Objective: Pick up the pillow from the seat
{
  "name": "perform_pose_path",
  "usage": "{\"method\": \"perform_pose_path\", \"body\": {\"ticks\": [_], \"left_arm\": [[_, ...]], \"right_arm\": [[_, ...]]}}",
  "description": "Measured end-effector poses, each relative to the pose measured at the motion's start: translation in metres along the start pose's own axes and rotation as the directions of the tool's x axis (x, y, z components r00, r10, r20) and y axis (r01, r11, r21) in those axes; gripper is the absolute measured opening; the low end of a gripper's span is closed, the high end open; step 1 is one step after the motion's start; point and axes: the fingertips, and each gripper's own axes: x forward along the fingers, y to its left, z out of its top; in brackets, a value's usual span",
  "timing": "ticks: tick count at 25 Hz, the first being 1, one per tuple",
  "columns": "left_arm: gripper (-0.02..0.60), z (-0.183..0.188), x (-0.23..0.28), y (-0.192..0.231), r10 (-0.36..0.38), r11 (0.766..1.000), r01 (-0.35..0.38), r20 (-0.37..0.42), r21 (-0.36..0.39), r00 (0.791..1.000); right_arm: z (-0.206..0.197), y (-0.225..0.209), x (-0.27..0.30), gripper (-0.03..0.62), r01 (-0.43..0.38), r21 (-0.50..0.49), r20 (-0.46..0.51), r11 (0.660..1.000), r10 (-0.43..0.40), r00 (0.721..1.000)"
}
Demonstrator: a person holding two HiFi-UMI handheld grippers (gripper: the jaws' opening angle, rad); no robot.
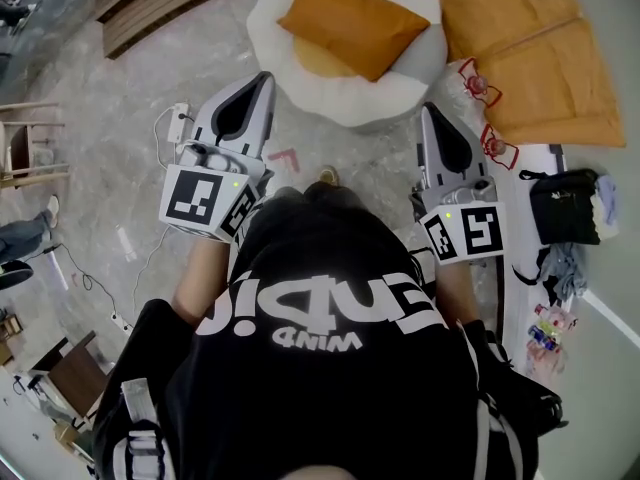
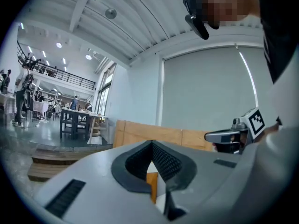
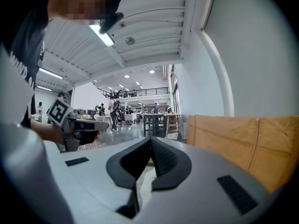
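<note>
Holding left gripper (image 1: 263, 78) and right gripper (image 1: 429, 110) closed and empty, near side of seat (image 1: 300, 80); flanking pillow (image 1: 355, 20), apparently poised for approach.

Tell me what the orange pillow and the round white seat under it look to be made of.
The pillow looks like matte woven cloth over soft filling: its surface is flat and dull, with no shine and slightly sagging edges. The seat is probably plush or fleece-covered padding, going by its puffy, rounded, matte white rim. The exact fibre cannot be told.
</note>
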Motion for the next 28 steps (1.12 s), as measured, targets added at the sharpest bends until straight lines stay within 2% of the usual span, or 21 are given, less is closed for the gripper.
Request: {"method": "perform_pose_path", "body": {"ticks": [8,17,22,28], "left_arm": [[0.009,0.006,0.027,0.014,0.036,0.999,-0.036,-0.010,-0.003,0.999],[0.008,0.005,0.065,0.033,0.001,1.000,-0.001,0.020,0.007,1.000],[0.008,0.011,0.091,0.046,-0.011,1.000,0.011,-0.016,0.001,1.000],[0.009,0.009,0.125,0.080,-0.036,0.999,0.036,-0.021,-0.009,0.999]], "right_arm": [[-0.001,-0.020,0.028,0.021,-0.032,0.020,-0.005,0.999,0.032,0.999],[-0.004,-0.042,0.061,0.021,-0.014,0.030,-0.008,0.999,0.014,1.000],[-0.004,-0.053,0.082,0.021,0.003,0.032,-0.020,0.999,-0.002,1.000],[-0.007,-0.059,0.127,0.021,0.007,0.046,-0.044,0.999,-0.005,0.999]]}}
